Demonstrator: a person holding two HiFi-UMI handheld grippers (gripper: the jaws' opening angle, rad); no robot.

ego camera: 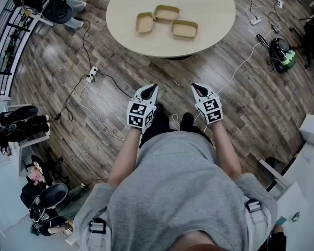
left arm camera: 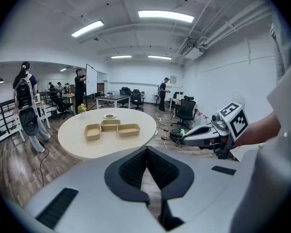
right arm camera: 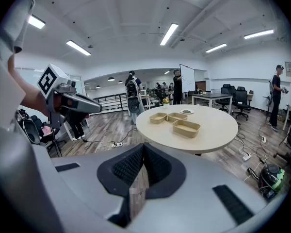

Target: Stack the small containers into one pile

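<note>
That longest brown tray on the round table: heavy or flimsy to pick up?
Probably light: the tray looks thin-walled and empty. Its walls may flex if pinched, as it resembles pressed paper. Being low and flat-bottomed on the table, it would likely slide rather than tip.

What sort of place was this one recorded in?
Probably an open-plan office or lab: desks with office chairs, a whiteboard, and cables trailing over the wood floor by the round table.
</note>
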